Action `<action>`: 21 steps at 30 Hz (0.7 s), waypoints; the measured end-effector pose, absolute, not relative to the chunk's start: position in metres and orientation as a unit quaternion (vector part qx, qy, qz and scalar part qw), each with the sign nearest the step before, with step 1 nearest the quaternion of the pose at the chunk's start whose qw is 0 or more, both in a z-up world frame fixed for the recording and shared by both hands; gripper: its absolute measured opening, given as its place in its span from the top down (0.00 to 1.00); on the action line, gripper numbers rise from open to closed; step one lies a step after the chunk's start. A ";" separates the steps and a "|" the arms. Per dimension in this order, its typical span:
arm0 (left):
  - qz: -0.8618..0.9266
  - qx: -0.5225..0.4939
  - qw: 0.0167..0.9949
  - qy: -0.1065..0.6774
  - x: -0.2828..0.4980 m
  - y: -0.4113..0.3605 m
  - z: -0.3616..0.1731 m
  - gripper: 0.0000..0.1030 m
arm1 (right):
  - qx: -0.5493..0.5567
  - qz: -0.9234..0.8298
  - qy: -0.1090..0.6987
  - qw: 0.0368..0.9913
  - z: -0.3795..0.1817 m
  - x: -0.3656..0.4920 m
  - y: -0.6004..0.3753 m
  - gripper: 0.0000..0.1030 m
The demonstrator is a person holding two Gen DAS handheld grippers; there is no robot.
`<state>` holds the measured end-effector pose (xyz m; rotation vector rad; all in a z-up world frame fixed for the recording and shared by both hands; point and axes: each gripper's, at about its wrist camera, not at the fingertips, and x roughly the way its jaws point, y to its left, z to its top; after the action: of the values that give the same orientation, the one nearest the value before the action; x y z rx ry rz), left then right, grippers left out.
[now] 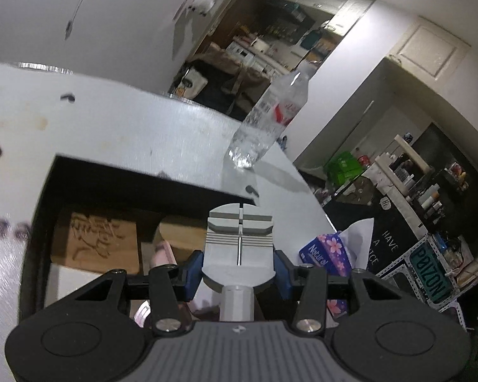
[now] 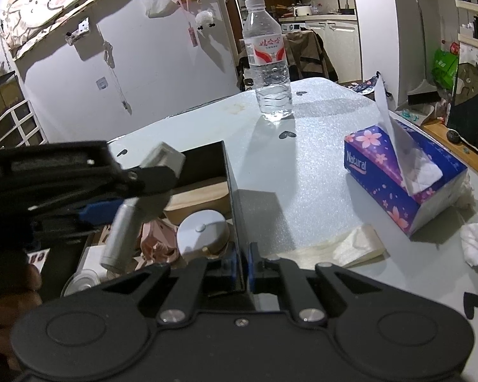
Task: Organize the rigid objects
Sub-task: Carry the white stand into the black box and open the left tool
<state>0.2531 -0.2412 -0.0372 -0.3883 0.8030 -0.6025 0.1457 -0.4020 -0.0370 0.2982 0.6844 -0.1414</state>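
Grey slotted tool point(image 1: 240, 248) with cylindrical handle — tilted above open black box point(image 2: 235, 191)

Right hand-held gripper point(image 2: 242, 265) clamped on black box wall point(image 2: 235, 210); grey tool point(image 2: 137, 203), seemingly above box.

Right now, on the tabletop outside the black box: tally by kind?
Clear plastic water bottle: 1
Purple floral tissue box: 1
Crumpled white tissue: 1
Flat cream plastic bag: 1
Total: 4

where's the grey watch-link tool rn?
Held in the left claw: the grey watch-link tool hangs over the open black box, left of the water bottle in the right wrist view.
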 end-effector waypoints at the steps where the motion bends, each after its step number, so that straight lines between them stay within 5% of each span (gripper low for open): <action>1: -0.284 -0.187 0.857 0.388 0.254 -0.242 -0.039 0.54 | 0.145 -0.069 0.334 0.929 -0.037 0.146 -0.402 0.93; 6: -0.274 -0.202 0.846 0.410 0.258 -0.244 -0.047 0.51 | 0.148 -0.067 0.334 0.928 -0.037 0.145 -0.402 0.93; 13: -0.281 -0.198 0.848 0.404 0.255 -0.243 -0.044 0.25 | 0.148 -0.067 0.335 0.928 -0.037 0.146 -0.403 0.93; 21: -0.293 -0.179 0.859 0.380 0.247 -0.237 -0.034 0.20 | 0.145 -0.071 0.339 0.927 -0.038 0.149 -0.402 0.93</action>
<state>0.2469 -0.2371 -0.0341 -0.3767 0.7969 -0.6151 0.1492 -0.4024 -0.0377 0.2980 0.6949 -0.1455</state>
